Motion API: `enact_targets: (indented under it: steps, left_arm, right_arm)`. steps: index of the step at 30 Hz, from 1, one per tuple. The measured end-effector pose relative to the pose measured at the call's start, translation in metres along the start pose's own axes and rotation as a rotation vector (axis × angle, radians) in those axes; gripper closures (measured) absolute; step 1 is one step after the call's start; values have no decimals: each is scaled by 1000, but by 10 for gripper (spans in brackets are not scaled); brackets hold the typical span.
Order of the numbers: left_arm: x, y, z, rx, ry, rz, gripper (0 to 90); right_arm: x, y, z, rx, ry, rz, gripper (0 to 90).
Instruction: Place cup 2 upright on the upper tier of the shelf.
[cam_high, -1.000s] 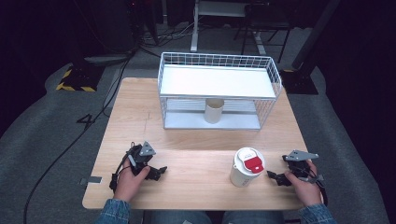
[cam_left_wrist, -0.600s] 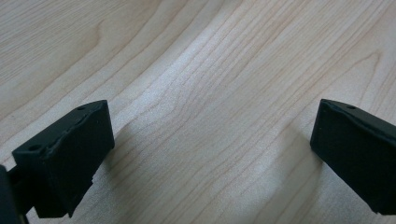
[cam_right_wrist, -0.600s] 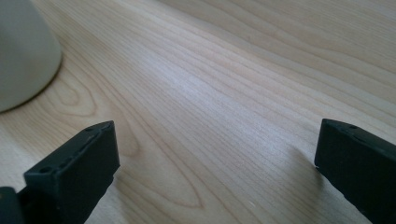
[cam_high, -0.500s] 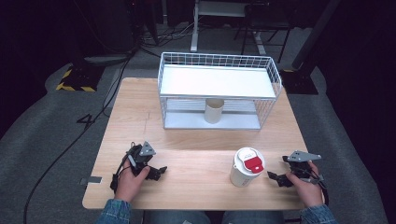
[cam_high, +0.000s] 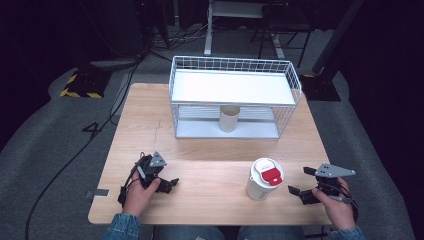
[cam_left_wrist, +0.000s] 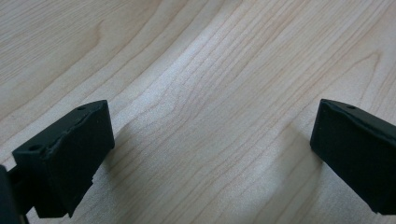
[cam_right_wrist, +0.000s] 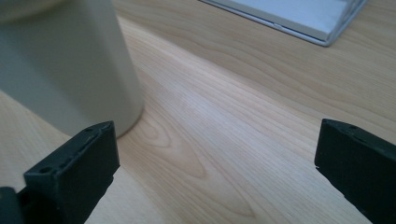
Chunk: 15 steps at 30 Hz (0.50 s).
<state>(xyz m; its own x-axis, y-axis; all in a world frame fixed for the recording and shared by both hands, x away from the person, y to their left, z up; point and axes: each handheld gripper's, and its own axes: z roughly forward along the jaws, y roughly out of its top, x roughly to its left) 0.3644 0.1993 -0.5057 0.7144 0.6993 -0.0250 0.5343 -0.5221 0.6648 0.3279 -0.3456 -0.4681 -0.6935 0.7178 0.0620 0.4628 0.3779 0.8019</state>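
Observation:
A white lidded cup (cam_high: 263, 179) with a red tab stands on the wooden table (cam_high: 210, 150) near its front right. My right gripper (cam_high: 300, 182) rests just right of the cup, open, with nothing between its jaws. In the right gripper view the cup's pale wall (cam_right_wrist: 70, 60) stands ahead to the left of my right gripper (cam_right_wrist: 215, 163), apart from it. My left gripper (cam_high: 161, 176) lies at the front left, held by a hand. In the left gripper view my left gripper (cam_left_wrist: 212, 144) is open over bare wood.
A white wire rack (cam_high: 232, 97) with a flat shelf stands at the back of the table. A small paper cup (cam_high: 229, 118) sits upright under that shelf. The rack's base edge (cam_right_wrist: 299, 16) shows far ahead in the right gripper view. Dark floor and cables surround the table.

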Motion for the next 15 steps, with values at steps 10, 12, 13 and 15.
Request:
enact_targets:
  steps: [10,12,13,15]
  left_arm:
    - [0,0,0,0,0,0,2]
    - [0,0,0,0,0,0,2]
    - [0,0,0,0,0,0,2]
    - [0,0,0,0,-1,0,2]
  right_arm:
    - [22,10,-11,-55,47,-16,0]
    - [28,12,-12,-67,64,-21,0]
    - [31,13,-12,-70,71,-24,0]
    - [36,15,-12,-79,87,-28,0]
